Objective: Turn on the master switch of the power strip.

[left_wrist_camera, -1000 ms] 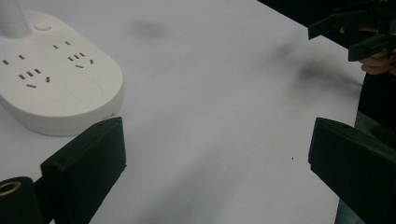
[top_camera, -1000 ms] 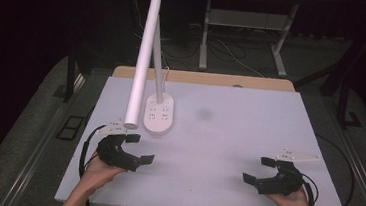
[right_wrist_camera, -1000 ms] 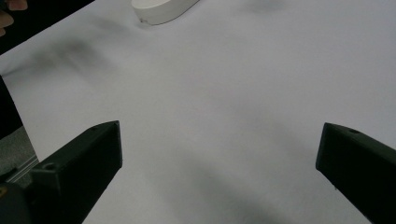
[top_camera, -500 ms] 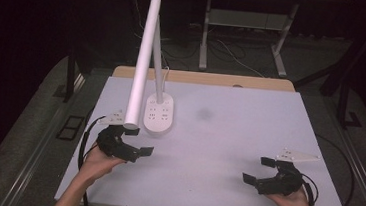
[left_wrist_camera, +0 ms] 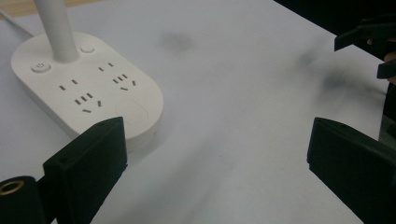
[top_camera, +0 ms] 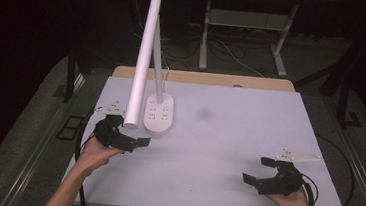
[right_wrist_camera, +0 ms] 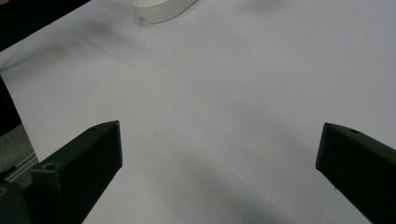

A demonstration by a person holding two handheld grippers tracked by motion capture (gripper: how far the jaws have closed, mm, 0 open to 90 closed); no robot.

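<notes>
Wide pale grey tabletop (top_camera: 227, 152), mostly bare. White desk lamp with oval socket-strip base (top_camera: 159, 113) at 10 o'clock on it, long white tube head (top_camera: 142, 62) slanting down toward the near-left. Left gripper (top_camera: 137, 143) just beside base's near edge, jaws wide apart, holding nothing. Right gripper (top_camera: 258, 171) at 4 o'clock, well apart, jaws spread, empty.

Risk, judged: knocking the overhanging tube on approach, tipping the lamp; snagging trailing cable.

Versus earlier frame: left gripper closer to base; right unchanged.
</notes>
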